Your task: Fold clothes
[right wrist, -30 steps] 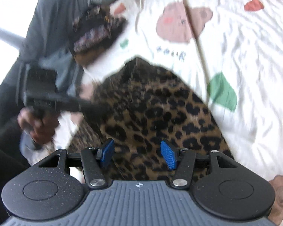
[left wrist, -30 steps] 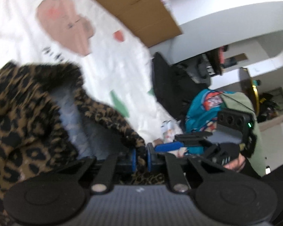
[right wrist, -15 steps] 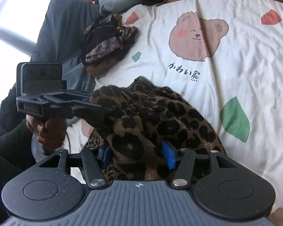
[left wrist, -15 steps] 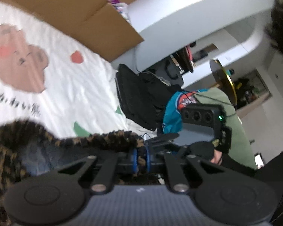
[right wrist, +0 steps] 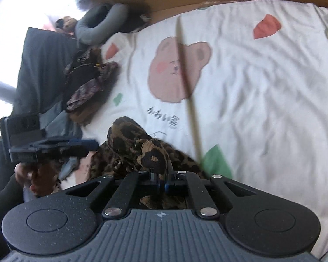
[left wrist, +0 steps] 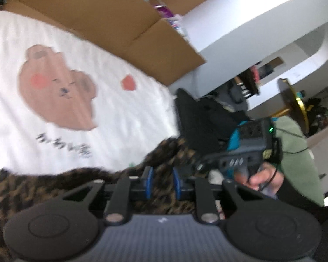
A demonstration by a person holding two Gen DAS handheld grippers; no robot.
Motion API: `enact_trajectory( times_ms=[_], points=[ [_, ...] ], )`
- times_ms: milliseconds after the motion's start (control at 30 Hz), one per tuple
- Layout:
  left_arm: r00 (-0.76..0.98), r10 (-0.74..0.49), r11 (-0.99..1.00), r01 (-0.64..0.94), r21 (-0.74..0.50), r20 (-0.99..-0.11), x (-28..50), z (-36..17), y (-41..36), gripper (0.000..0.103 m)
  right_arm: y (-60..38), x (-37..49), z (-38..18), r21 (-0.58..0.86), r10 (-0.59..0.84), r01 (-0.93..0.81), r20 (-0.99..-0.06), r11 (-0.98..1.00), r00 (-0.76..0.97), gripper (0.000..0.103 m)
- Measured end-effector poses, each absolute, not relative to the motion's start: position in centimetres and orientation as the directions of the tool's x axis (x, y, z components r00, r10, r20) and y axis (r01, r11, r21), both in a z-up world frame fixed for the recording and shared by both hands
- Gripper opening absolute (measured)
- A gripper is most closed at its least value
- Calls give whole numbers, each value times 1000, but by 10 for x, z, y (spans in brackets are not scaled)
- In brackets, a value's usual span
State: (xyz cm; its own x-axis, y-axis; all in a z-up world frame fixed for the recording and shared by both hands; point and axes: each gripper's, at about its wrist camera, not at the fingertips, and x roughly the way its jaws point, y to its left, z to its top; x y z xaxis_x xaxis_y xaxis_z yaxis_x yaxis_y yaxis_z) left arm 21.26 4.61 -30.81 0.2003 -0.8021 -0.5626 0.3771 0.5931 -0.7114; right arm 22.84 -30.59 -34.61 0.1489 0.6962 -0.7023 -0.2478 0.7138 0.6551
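White bedsheet (right wrist: 262, 91) with a bear print (right wrist: 175, 69) fills the ground ahead of both tongs. Behind it, a brown cardboard box (left wrist: 111, 19) stands open, with colourful items, too blurred to name, poking out past its flap. Off to the right tongs' left, a dark patterned garment (right wrist: 87, 87) is heaped on the bed. The leopard-print garment (right wrist: 150, 152) lies bunched right in front of both tongs. Right tongs (right wrist: 163, 180): nearly closed, pinching a raised fold of leopard fabric. Left tongs (left wrist: 161, 182): blue pads a small gap apart, fabric showing between them; grip or no grip, cannot tell.
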Motion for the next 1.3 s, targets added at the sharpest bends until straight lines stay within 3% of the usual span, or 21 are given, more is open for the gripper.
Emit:
enact_trajectory(
  times_ms=[567, 767, 867, 933, 1033, 1167, 1300],
  points=[
    [331, -532, 846, 155, -511, -780, 212, -330, 146, 28, -344, 254, -387, 438, 450, -106, -870, 893, 203, 0],
    [339, -444, 896, 161, -413, -830, 210, -333, 163, 28, -334, 252, -383, 350, 384, -185, -901, 918, 203, 5],
    [337, -430, 902, 183, -390, -838, 209, -333, 165, 28, -328, 247, -371, 281, 341, -269, -916, 921, 209, 22],
    [332, -431, 902, 200, -384, -839, 209, -334, 165, 29, -327, 244, -361, 245, 322, -315, -920, 917, 223, 43],
    [321, -438, 896, 227, -381, -840, 210, -336, 161, 34, -324, 243, -346, 269, 365, -359, -902, 894, 231, 47],
    [291, -427, 894, 282, -350, -856, 214, -347, 147, 35, -309, 243, -337, 281, 406, -426, -882, 860, 238, 63],
    [255, -397, 891, 339, -303, -882, 221, -361, 132, 36, -287, 248, -344, 273, 411, -480, -887, 834, 211, 64]
  ],
)
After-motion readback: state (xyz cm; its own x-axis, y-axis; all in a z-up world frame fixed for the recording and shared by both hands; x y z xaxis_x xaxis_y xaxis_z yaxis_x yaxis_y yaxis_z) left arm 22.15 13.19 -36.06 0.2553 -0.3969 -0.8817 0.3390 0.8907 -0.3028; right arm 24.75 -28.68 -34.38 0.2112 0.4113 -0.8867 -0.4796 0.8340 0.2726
